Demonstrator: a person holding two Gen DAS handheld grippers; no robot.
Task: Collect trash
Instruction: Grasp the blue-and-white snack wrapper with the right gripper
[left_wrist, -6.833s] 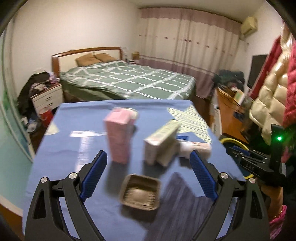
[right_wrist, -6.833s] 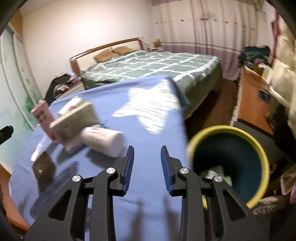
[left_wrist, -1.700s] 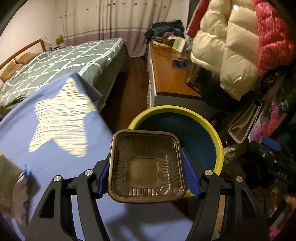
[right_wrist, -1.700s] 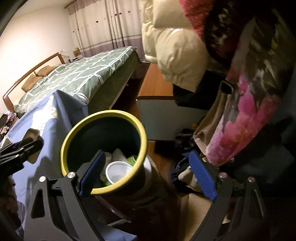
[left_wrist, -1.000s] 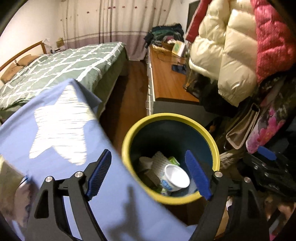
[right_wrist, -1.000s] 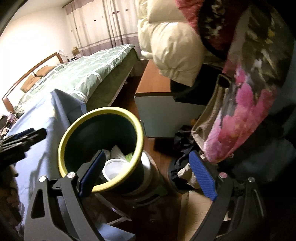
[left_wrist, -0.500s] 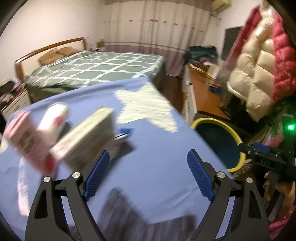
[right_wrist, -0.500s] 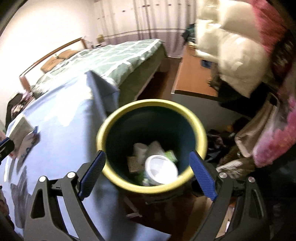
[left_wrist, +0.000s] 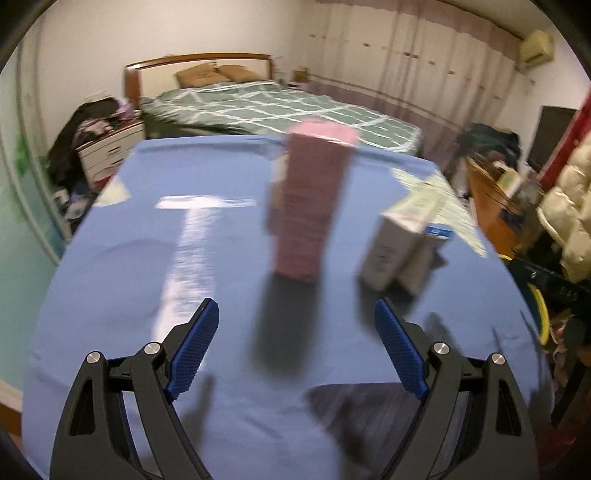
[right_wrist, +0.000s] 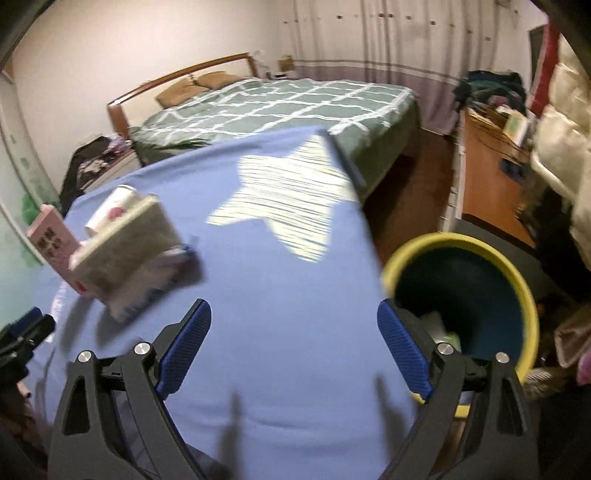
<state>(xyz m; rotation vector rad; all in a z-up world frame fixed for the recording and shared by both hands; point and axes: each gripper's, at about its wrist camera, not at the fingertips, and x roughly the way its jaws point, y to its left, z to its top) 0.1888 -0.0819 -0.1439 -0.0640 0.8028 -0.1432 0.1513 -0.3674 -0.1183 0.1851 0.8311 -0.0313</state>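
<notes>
A tall pink carton (left_wrist: 312, 201) stands upright on the blue tablecloth (left_wrist: 147, 236), straight ahead of my left gripper (left_wrist: 295, 350), which is open and empty. A white box (left_wrist: 400, 236) leans to its right. In the right wrist view the pink carton (right_wrist: 51, 240), the white box (right_wrist: 125, 247) and a white cup (right_wrist: 110, 212) behind it lie at the left. My right gripper (right_wrist: 293, 347) is open and empty above the cloth. The yellow-rimmed blue bin (right_wrist: 465, 295) stands beside the table at the right, with trash inside.
A bed (left_wrist: 273, 107) with a green checked cover stands behind the table. A nightstand (left_wrist: 107, 147) with clothes is at the far left. A wooden desk (right_wrist: 491, 173) and hanging jackets (right_wrist: 565, 122) are at the right. The table's right edge runs next to the bin.
The brown tray held by my left gripper dropped into the bin. Both grippers have swung left from the bin back over the table, and the left one now faces the pink carton.
</notes>
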